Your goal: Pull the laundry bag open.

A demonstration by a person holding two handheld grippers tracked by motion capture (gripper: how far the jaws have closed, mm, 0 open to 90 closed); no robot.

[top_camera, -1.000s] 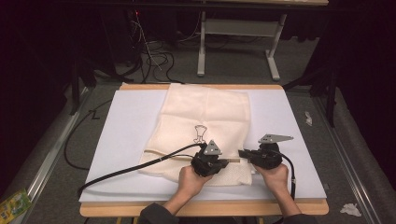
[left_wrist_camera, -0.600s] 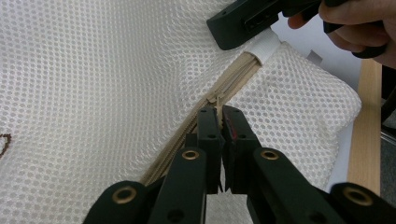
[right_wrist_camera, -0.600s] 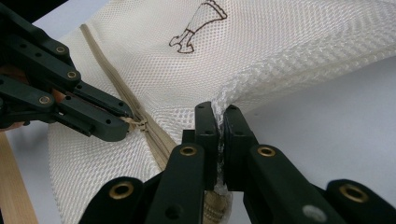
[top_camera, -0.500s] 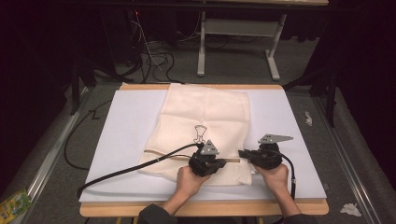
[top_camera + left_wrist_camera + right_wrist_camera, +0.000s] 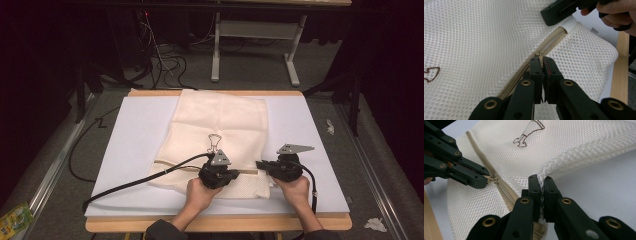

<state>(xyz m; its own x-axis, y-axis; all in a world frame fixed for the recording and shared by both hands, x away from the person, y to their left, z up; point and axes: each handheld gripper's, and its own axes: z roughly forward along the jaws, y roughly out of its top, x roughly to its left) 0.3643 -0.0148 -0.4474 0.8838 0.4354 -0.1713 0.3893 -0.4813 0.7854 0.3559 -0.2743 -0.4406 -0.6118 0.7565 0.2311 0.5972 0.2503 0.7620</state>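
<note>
A cream mesh laundry bag (image 5: 220,120) lies flat on the white board (image 5: 135,150), with its zipper (image 5: 247,171) running across near the front. My left gripper (image 5: 541,61) is shut on the zipper pull (image 5: 538,53); in the high view this left gripper (image 5: 235,175) points right along the zipper. My right gripper (image 5: 540,180) is shut on a pinched fold of mesh at the bag's zipper end, and stands at the front right (image 5: 260,165). The zipper tape (image 5: 550,41) shows a short gap between the pull and the right gripper (image 5: 549,15).
A brown outline drawing (image 5: 215,142) is printed on the middle of the bag. The left gripper's black cable (image 5: 130,185) trails across the board to its front left corner. A wooden table edge (image 5: 220,222) runs along the front. The floor around holds cables and paper scraps.
My left gripper has edged slightly to the left along the zipper. The right gripper has stayed in place, holding the bag's end.
</note>
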